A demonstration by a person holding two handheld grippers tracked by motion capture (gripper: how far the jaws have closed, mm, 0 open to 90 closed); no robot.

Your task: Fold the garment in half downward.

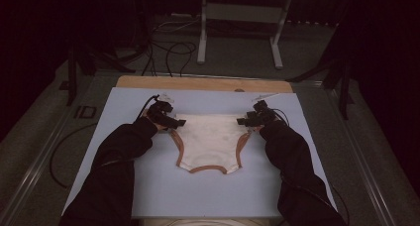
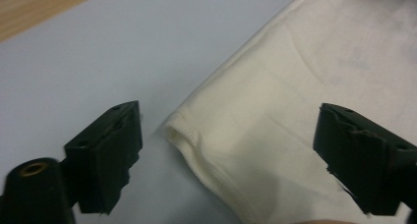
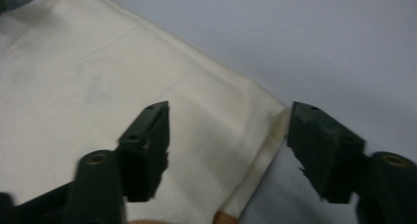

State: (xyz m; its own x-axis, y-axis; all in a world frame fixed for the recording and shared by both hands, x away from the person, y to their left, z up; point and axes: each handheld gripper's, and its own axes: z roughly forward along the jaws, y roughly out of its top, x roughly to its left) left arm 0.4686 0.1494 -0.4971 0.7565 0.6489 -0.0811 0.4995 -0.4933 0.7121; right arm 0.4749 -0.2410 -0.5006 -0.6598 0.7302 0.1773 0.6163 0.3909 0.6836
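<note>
the cream garment (image 1: 208, 139) lies flat on the blue tabletop (image 1: 124, 186), waistband away from the person. left gripper (image 1: 174, 121) and right gripper (image 1: 243, 121) sit at its top corners, fingers wide, holding nothing. spreading looks done; any folding remains.

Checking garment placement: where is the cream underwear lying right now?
In the high view the cream underwear lies flat mid-mat, between the left gripper and right gripper.

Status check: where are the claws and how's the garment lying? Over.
Left claw open over the top left corner of the cream bodysuit. Right claw open over the top right corner. Bodysuit lying flat on the blue mat. Nothing in the way.
</note>
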